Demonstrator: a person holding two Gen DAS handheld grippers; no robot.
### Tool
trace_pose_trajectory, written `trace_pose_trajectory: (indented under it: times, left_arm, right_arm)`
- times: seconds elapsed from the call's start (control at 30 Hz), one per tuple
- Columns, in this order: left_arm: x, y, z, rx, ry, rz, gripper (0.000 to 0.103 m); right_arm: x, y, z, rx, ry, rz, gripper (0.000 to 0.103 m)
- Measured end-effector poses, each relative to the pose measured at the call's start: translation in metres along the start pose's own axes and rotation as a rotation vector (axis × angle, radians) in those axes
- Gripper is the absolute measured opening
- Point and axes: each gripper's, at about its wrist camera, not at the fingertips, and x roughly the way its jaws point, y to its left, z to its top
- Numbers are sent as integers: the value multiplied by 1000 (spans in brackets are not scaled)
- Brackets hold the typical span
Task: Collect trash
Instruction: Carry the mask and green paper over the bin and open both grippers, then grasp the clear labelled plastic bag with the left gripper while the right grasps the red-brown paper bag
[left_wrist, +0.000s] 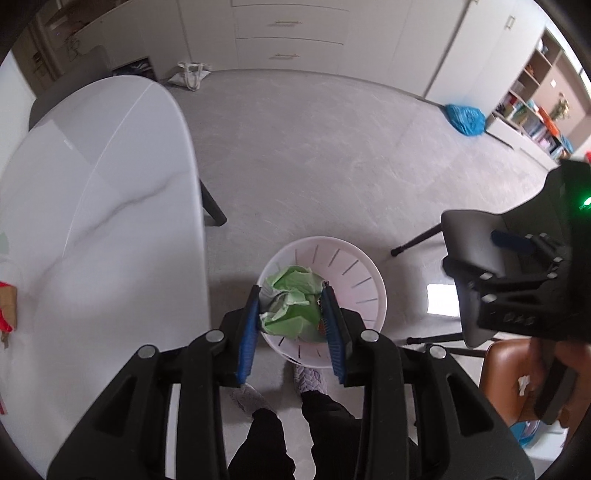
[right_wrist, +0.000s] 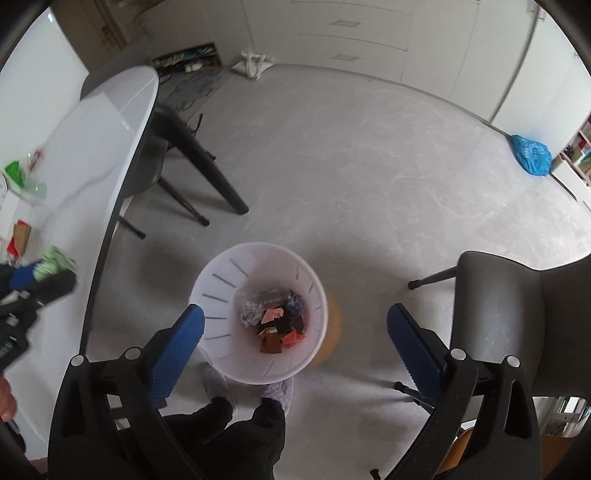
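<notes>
A crumpled green paper (left_wrist: 291, 314) sits between the blue pads of my left gripper (left_wrist: 291, 291), which is shut on it, right above the white slotted bin (left_wrist: 354, 269) on the floor. In the right wrist view the bin (right_wrist: 221, 280) stands straight below and holds several scraps of mixed trash (right_wrist: 277, 321). My right gripper (right_wrist: 295, 313) hangs above it with its jaws wide open and nothing between them. The left gripper with its green paper (right_wrist: 55, 262) shows at that view's left edge.
A white table (left_wrist: 92, 184) stands to the left with packaging (right_wrist: 22, 236) on it. A grey chair (right_wrist: 517, 314) is on the right, with a brown seat (left_wrist: 509, 369) near it. A person's legs and slippers (left_wrist: 310, 376) are beside the bin. A blue bag (left_wrist: 465, 120) lies far off.
</notes>
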Motion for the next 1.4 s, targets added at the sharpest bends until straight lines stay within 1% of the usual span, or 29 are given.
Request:
trace_pose_trajectory:
  times: [0.03, 0.07, 0.1, 0.13, 0.17, 0.2, 0.23, 0.33, 0.47, 0.57, 0.67, 0.77, 0.8, 0.87, 0.9, 1.0, 1.07, 1.1, 1.13, 1.17, 1.2, 1.23, 1.27, 1.3, 1.4]
  left_arm:
    - [0, -5, 1, 7, 0, -5, 47]
    - [-2, -6, 0, 10, -5, -12, 55]
    - [-5, -13, 1, 12, -20, -14, 65]
    - [-7, -17, 1, 19, -32, -20, 73]
    - [-9, -20, 1, 26, -40, -24, 78]
    - [-12, -25, 0, 37, -46, -28, 86]
    - [-15, -30, -1, 44, -52, -30, 89]
    - [-20, -36, 1, 60, -61, -34, 93]
    - [-23, -34, 1, 51, -60, -32, 93]
    - [-26, -29, -1, 28, -63, -27, 93]
    - [-31, -15, -2, -19, -79, -20, 93]
    - [-44, 13, -8, -84, -105, 4, 93]
    - [-52, 29, -13, -123, -119, 26, 93]
    - [-61, 53, -21, -174, -136, 55, 94]
    - [-68, 70, -27, -214, -148, 78, 95]
    - [-88, 125, -50, -327, -176, 160, 95]
    - [-98, 159, -67, -394, -183, 210, 95]
    - [-105, 184, -79, -441, -188, 241, 95]
    - [-110, 202, -89, -476, -189, 262, 95]
    - [-116, 228, -103, -527, -187, 288, 95]
    - [-121, 249, -114, -565, -187, 306, 95]
    - [-126, 270, -126, -603, -188, 325, 95]
    - [-128, 283, -134, -627, -187, 339, 95]
    - [-133, 307, -148, -668, -184, 363, 95]
    - [-137, 362, -178, -738, -177, 404, 95]
  right_arm:
    - [-4, -6, 0, 8, -10, 1, 99]
    - [-8, -9, 1, 14, -17, 2, 99]
    - [-11, -14, 1, 22, -23, 5, 100]
    - [-12, -16, 2, 26, -25, 6, 100]
    - [-14, -19, 2, 32, -26, 8, 100]
    - [-14, -21, 2, 36, -29, 9, 100]
    - [-15, -23, 2, 42, -30, 9, 100]
    - [-13, -25, 1, 50, -29, 15, 100]
    - [-14, -25, 3, 52, -27, 21, 100]
    - [-17, -21, 4, 44, -27, 24, 100]
    - [-21, -12, 8, 32, -34, 40, 100]
    - [-28, 9, 15, -7, -45, 72, 100]
    - [-29, 19, 18, -26, -50, 84, 100]
    - [-33, 45, 27, -83, -60, 114, 100]
    - [-35, 58, 30, -111, -65, 129, 100]
    - [-37, 109, 42, -216, -74, 180, 100]
    - [-36, 153, 47, -290, -78, 220, 100]
    - [-36, 167, 48, -314, -77, 233, 100]
    - [-35, 193, 49, -350, -78, 254, 100]
    - [-34, 212, 49, -373, -77, 269, 100]
    - [-32, 231, 50, -394, -75, 286, 100]
    - [-29, 261, 49, -423, -72, 316, 100]
    - [-27, 276, 48, -437, -68, 331, 100]
    - [-24, 294, 48, -452, -60, 347, 100]
    - [-16, 357, 50, -493, -43, 391, 100]
